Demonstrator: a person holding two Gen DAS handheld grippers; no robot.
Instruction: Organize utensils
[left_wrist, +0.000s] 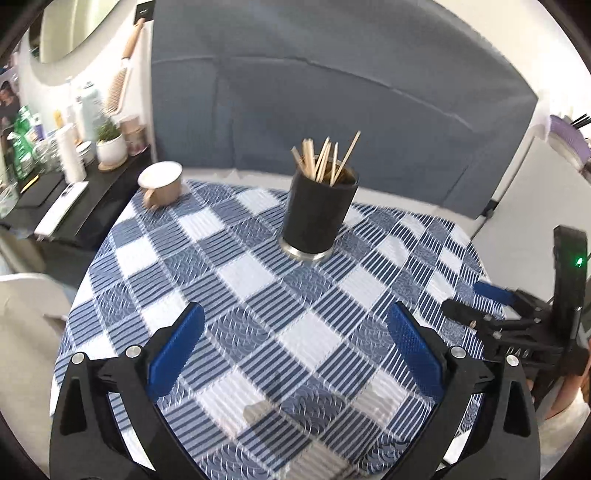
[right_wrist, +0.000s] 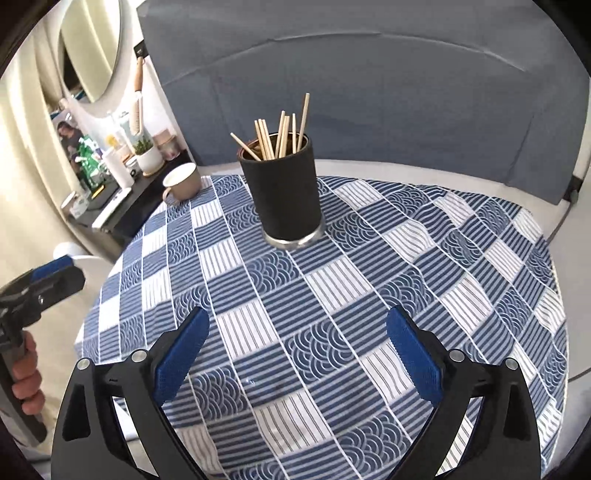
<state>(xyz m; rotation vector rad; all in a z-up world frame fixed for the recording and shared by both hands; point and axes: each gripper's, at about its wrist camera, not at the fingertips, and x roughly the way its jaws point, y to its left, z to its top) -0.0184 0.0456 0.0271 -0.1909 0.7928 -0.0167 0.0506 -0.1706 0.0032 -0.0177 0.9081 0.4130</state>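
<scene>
Nearest to me are my two claws, left claw (left_wrist: 295, 354) and right claw (right_wrist: 297, 354), both spread wide and empty, hovering low over the checkered bench (right_wrist: 369, 295). One black holder (right_wrist: 282, 192) stands upright mid-bench with about ten wooden sticks (right_wrist: 280, 136); one beige mug (right_wrist: 183, 182) sits at the far-left edge.

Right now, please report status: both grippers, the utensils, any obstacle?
Left gripper open, empty. Right gripper open, empty. Wooden chopsticks upright in black cylindrical holder. Beige ceramic mug apart, not blocking.
</scene>
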